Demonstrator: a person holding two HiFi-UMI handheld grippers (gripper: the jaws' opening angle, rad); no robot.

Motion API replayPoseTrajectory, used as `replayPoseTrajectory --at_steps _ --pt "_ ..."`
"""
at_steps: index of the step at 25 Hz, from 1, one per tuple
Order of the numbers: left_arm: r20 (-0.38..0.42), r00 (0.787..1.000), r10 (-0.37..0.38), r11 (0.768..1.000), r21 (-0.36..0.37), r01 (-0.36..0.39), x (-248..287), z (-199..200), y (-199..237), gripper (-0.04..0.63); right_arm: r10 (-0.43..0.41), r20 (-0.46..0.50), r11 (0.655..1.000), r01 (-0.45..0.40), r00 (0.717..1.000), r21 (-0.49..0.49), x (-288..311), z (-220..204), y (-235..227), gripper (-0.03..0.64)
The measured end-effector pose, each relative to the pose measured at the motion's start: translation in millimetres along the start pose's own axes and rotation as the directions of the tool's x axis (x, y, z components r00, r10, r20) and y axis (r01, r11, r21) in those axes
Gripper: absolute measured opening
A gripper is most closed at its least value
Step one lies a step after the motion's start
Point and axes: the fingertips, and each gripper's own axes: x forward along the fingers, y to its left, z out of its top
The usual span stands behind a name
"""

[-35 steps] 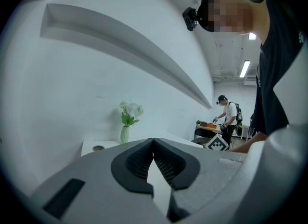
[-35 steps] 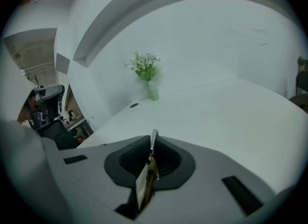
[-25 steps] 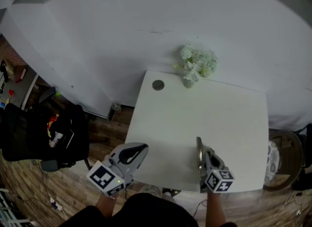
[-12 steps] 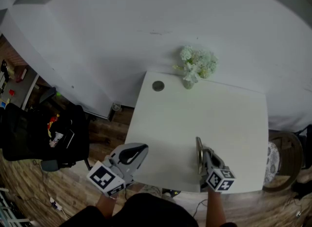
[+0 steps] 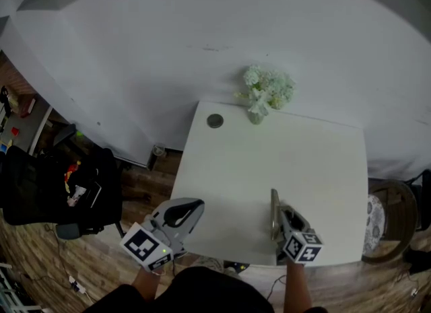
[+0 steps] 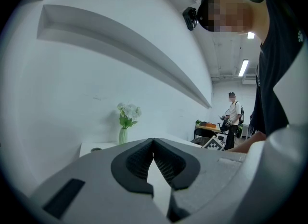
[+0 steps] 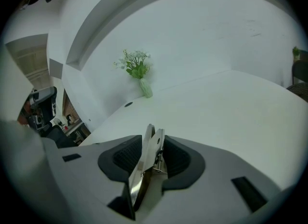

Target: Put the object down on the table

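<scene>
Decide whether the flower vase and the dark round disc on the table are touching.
Apart. The head view shows bare white tabletop between the vase and the disc.

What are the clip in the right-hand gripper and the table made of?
Clip: looks like bare metal, probably steel. It is silvery and shiny, with thin flat blades that catch reflections. It stands between the jaws of the right gripper, which are opening.
Table: a smooth, matt white top with no visible grain. It is likely laminate or painted board, but the look does not settle which.
</scene>
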Motion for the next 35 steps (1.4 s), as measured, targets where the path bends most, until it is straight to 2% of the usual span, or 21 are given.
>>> replayPoseTrajectory --at_steps 9,14,21,26,32,35 --pt "0.008 1.0 -0.021 1.0 0.015 0.021 0 4 -9 0.0 -0.046 0.001 0.999 0.046 0.999 0.005 -11 -1 -11 0.17" --pt "0.014 0.999 -0.036 0.999 0.017 0.036 2 8 -13 0.0 -0.094 0.09 0.996 0.093 0.991 0.015 -37 18 -19 0.167" --pt "0.041 0.996 -0.08 0.996 0.032 0.078 13 23 -28 0.0 -0.068 0.239 0.997 0.073 0.969 -0.013 -84 58 0 0.06" --pt "0.056 0.991 -0.121 0.992 0.052 0.118 22 32 -40 0.0 -0.039 0.343 0.997 0.058 0.939 -0.046 -119 87 19 0.0" --pt "0.059 0.986 -0.159 0.986 0.064 0.155 28 38 -53 0.0 -0.002 0.428 0.997 0.034 0.904 -0.067 -153 113 41 -0.002" --pt "0.058 0.983 -0.172 0.983 0.067 0.168 30 38 -58 0.0 0.016 0.444 0.996 0.024 0.896 -0.083 -163 118 50 -0.002"
